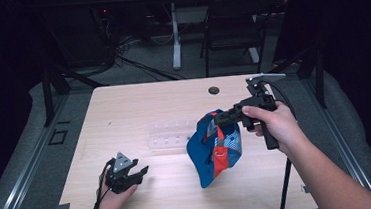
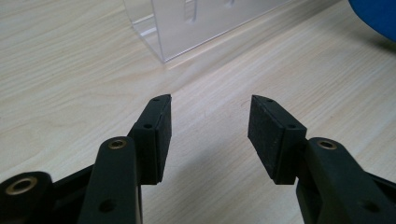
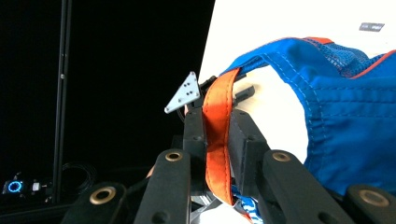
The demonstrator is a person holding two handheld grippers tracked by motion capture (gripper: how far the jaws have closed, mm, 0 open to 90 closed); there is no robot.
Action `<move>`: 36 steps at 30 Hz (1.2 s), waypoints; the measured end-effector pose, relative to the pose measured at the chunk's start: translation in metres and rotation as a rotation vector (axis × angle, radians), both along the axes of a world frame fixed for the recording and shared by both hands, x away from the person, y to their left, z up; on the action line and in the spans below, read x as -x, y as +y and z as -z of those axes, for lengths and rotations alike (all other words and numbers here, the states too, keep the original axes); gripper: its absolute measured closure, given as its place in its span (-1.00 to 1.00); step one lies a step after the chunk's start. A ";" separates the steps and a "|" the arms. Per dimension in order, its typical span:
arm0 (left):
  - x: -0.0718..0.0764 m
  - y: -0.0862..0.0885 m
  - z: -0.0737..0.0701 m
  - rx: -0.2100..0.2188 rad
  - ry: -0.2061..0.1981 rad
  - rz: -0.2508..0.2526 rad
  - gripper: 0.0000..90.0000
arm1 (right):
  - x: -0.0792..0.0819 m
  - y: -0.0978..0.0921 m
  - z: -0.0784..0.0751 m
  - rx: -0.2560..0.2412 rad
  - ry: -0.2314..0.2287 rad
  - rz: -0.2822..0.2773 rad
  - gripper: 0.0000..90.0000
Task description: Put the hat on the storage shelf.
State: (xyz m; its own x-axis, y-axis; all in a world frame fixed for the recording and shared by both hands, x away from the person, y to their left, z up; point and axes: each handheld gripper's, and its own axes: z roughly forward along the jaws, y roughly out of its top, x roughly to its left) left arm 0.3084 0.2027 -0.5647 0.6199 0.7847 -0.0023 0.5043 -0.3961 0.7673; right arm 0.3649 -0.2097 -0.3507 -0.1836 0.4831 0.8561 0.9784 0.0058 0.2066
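Cap [image 1: 214, 150] hangs lengthwise downward, orange strap [image 3: 217, 135] clamped in right gripper [image 1: 223, 116].

Blue cap [image 1: 212, 150] — orange strap [image 3: 217, 135]; pale wood-grain table [image 1: 124, 114].

A clear plastic rack [image 1: 168, 134] lies mid-worktop [image 1: 138, 103]. Beyond the far edge stand a black chair [image 1: 232, 23] and tangled cables [image 1: 119, 52].
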 end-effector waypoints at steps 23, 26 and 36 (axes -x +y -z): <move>0.008 -0.013 -0.005 0.019 -0.018 0.047 0.09 | -0.017 0.004 -0.021 -0.074 -0.041 0.039 0.74; 0.008 -0.014 -0.005 0.022 -0.017 0.054 0.09 | -0.020 0.005 -0.025 -0.079 -0.050 0.048 0.74; 0.012 -0.024 -0.012 0.068 -0.035 0.108 0.11 | -0.030 0.005 -0.035 -0.100 -0.072 0.085 0.74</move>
